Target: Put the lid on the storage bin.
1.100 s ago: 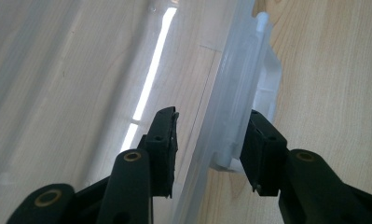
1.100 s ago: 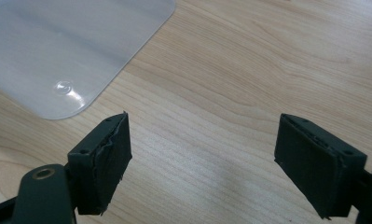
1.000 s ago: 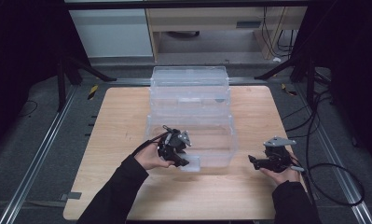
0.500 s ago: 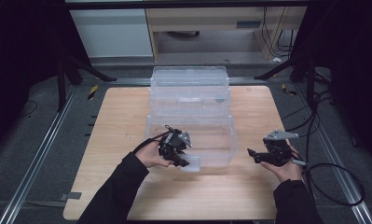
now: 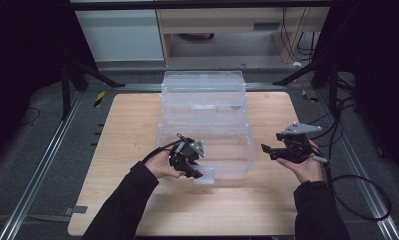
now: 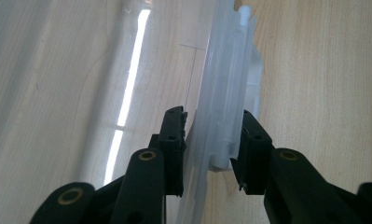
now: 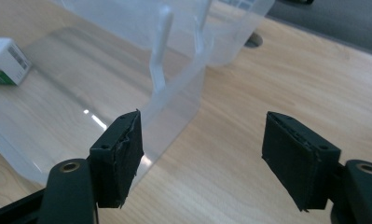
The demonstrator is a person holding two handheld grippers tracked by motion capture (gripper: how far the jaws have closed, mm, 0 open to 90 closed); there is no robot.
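Right claw risen, closing empty | left claw clamps ribbed clear-plastic bin rim

Clear glossy plastic box, matt pale wood table, ribbed black gripper pads

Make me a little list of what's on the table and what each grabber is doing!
table: wooden table top
near box: clear plastic box, a small white and green carton seen through its wall
far box: second clear box behind it
left gripper: jaws either side of the near box's front handle, just been closing; pads look close, contact unclear
right gripper: jaws apart, nothing between them, just been closing a little, beside the box's right corner
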